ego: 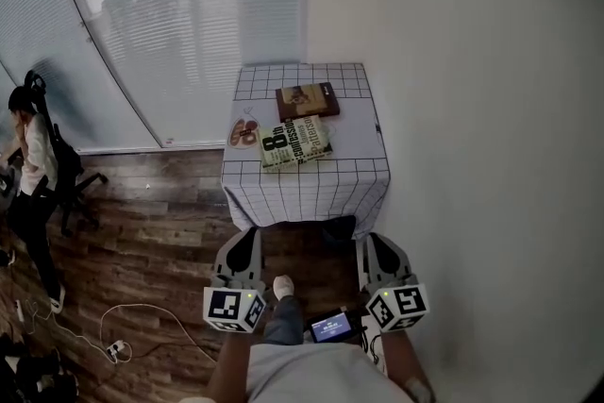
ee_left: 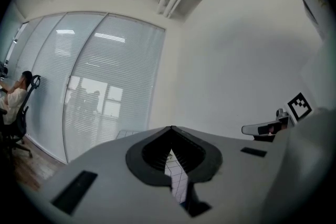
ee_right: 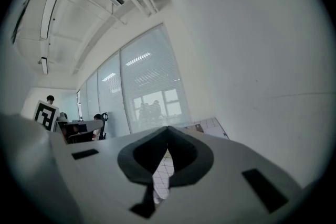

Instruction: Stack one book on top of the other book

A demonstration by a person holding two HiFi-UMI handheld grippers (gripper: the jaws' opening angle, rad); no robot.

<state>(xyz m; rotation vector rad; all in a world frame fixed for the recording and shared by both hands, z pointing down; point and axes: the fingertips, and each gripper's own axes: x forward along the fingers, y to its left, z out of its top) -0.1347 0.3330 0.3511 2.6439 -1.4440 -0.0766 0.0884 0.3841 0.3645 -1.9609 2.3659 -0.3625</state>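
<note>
Two books lie on a small table covered by a white checked cloth (ego: pixel 351 123). The brown book (ego: pixel 307 101) is farther back; the green and white book (ego: pixel 294 142) lies nearer the front, slightly askew. My left gripper (ego: pixel 247 243) and right gripper (ego: pixel 376 245) hang side by side in front of the table, below its front edge, both shut and holding nothing. In the left gripper view the left gripper (ee_left: pixel 171 140) has its jaws closed, with checked cloth (ee_left: pixel 177 181) showing behind. The right gripper (ee_right: pixel 168 139) in its own view is likewise shut.
A round patterned disc (ego: pixel 244 133) lies on the table's left edge beside the green book. A white wall (ego: pixel 472 109) runs along the right, blinds (ego: pixel 179 24) behind. A person (ego: pixel 33 175) by an office chair is at far left. Cables (ego: pixel 113 335) lie on the wooden floor.
</note>
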